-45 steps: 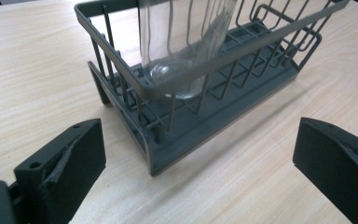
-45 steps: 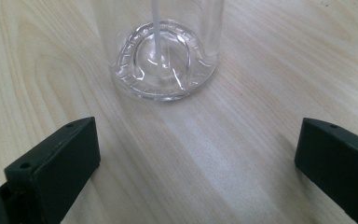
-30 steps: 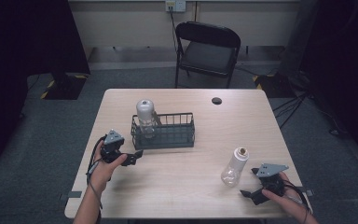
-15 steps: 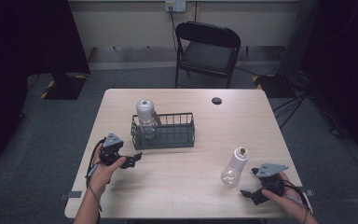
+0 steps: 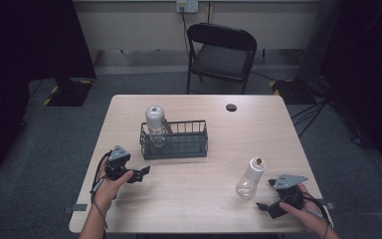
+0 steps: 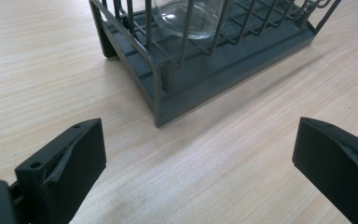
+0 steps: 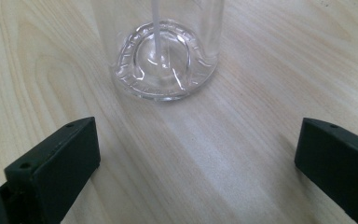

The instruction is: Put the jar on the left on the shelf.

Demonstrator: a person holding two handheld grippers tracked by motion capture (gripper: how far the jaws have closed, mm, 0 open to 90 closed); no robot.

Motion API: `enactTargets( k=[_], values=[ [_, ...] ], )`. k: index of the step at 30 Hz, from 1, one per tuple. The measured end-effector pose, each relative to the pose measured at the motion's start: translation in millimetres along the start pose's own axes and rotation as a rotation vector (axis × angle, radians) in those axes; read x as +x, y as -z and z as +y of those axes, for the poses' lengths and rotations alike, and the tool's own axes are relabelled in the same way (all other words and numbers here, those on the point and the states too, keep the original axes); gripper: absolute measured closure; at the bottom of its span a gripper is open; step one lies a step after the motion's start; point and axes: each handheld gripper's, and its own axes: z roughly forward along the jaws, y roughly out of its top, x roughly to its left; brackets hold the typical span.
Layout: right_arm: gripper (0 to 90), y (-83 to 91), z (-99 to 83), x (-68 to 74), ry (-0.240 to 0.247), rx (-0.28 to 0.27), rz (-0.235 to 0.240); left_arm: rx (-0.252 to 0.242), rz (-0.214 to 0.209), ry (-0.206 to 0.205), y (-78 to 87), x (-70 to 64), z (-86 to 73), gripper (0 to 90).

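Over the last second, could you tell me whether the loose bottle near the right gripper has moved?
No. The loose bottle stands upright at the same spot on the table, as far right of the wire basket as before, just ahead of the right gripper.

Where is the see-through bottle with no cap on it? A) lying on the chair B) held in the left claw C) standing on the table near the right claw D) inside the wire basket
C: the uncapped clear bottle stands upright on the bare table, just ahead of the open right claw; the wire basket holds a different bottle.
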Motion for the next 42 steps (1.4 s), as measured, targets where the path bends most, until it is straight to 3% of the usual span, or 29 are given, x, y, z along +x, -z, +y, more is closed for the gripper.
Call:
enactTargets(
  k=[21,42],
  values=[
    [0.0,0.0,0.0,0.0,0.0,0.0,0.0,0.018,0.021,0.006,4.8,5.7,-17.6,2.5],
    [0.0,0.0,0.0,0.0,0.0,0.0,0.0,0.066,0.062,-0.014,16.1,13.4,-36.7,2.7]
  ],
)
